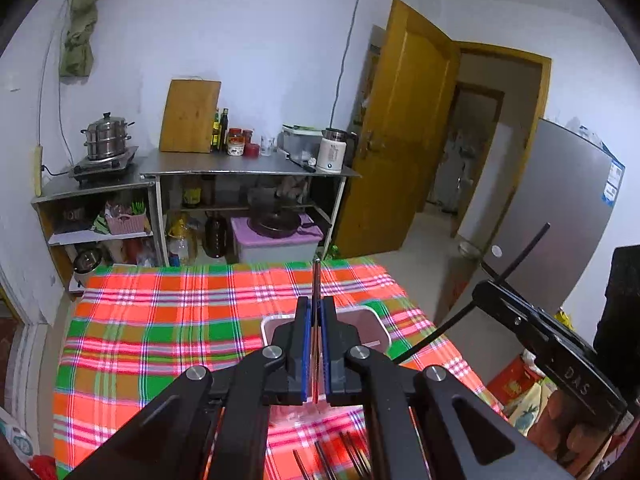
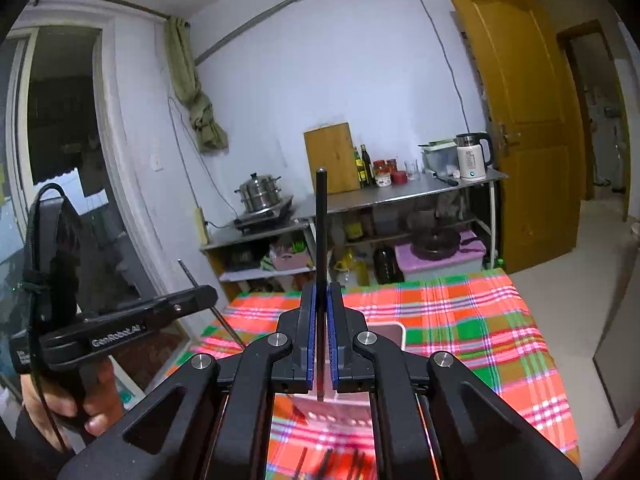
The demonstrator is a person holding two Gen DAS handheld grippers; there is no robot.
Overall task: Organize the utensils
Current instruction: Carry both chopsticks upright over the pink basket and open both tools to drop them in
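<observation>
Both grippers were raised above the checked tablecloth (image 1: pixel 160 340), each with a chopstick already in its grasp, so the picking-up part of this round looked done and the putting-away still lay ahead. The left gripper (image 1: pixel 316 320) had its blue-padded fingers pressed in on a thin reddish-brown chopstick (image 1: pixel 316 280) that stood almost upright, its tip poking out above the pads. The right gripper (image 2: pixel 321 312) pinched a black chopstick (image 2: pixel 321 220) in the same way, a long stretch of it rising straight past the fingertips. Directly below and just beyond both grippers sat a pale, rounded container (image 1: pixel 376 322), apparently the place the sticks were meant to go; whether anything was in it yet could not be made out. Several more dark sticks (image 1: pixel 344 456) lay blurred on the cloth near the lower edge, so a fair share of the sorting seemed to remain. Both held chopsticks looked slim, straight and smooth, likely to slip if the grip loosened.
</observation>
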